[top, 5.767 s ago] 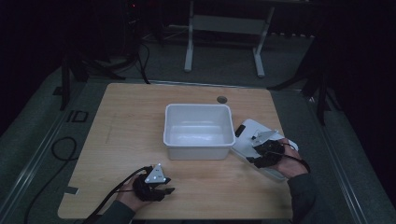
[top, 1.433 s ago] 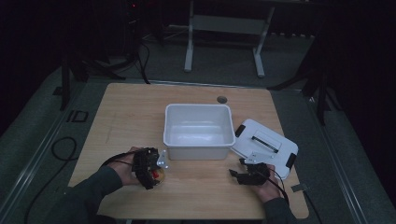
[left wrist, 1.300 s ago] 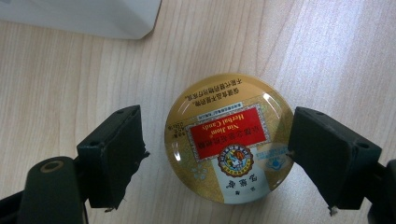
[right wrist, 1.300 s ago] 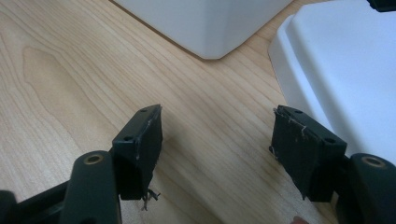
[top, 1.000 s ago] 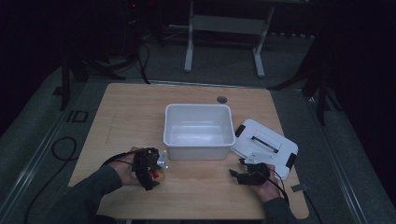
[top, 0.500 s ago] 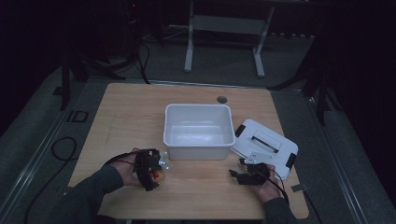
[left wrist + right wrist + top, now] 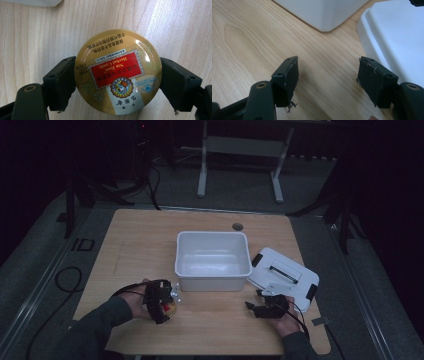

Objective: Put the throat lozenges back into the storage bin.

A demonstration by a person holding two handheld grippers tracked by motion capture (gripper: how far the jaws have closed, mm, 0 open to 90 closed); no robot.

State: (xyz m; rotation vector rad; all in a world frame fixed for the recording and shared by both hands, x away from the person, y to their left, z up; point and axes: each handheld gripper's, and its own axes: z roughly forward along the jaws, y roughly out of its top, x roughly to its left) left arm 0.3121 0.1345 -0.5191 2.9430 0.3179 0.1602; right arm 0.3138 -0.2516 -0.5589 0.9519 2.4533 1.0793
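Here, a round herbal candy tin (image 7: pixel 118 72) clamped between both jaws of the left gripper (image 7: pixel 117 82), low over the wooden table (image 7: pixel 140 245), near the front left corner of the white bin (image 7: pixel 212 257). Right gripper (image 7: pixel 328 77) spread wide and empty, low above bare wood beside the white lid (image 7: pixel 397 40).

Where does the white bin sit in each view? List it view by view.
High view: the bin stands open at mid-table.
Left gripper view: a white sliver at the top edge, left, probably its wall.
Right gripper view: its corner at top centre.
Shared landmark: the wooden table.
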